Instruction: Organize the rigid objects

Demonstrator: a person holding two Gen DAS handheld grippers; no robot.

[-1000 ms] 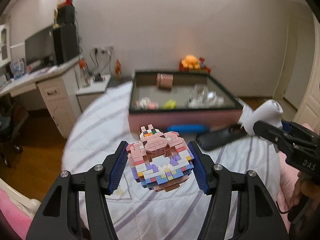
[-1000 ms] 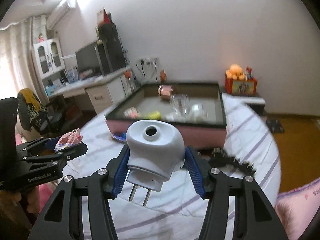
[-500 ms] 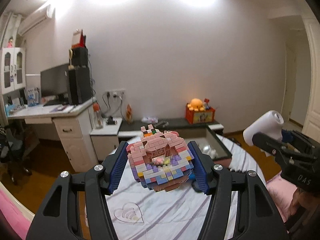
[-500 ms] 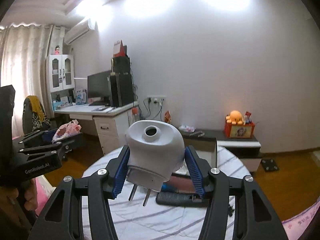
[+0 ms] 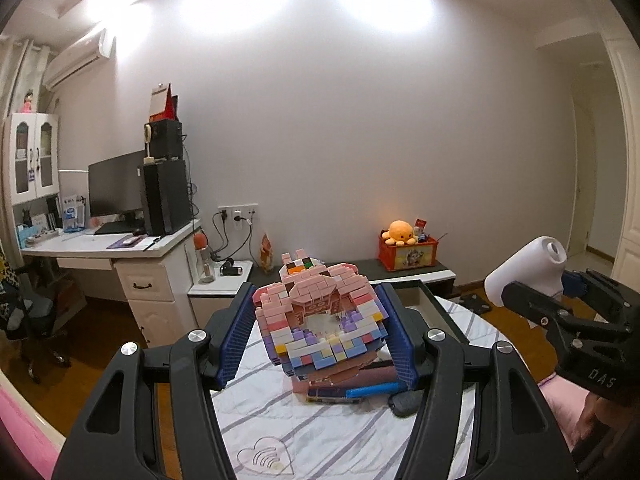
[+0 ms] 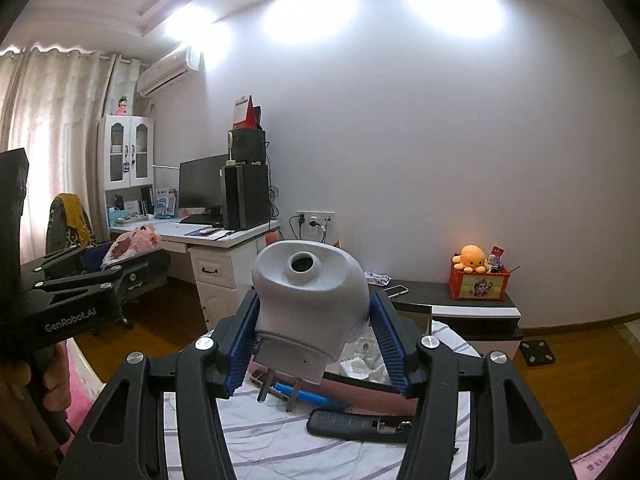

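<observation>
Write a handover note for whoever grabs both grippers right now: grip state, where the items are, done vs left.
Left gripper: shut on the pink brick model, held in the air above the striped bed sheet.
Right gripper: shut on the white plug-in device, prongs pointing down, also in the air.
The pink tray sits ahead on the bed, some items inside. A blue pen and a black comb-like item lie on the sheet in front of it.
Done: both items picked up.
Left: set both down, probably in the tray; the pen and black item likely follow.
</observation>
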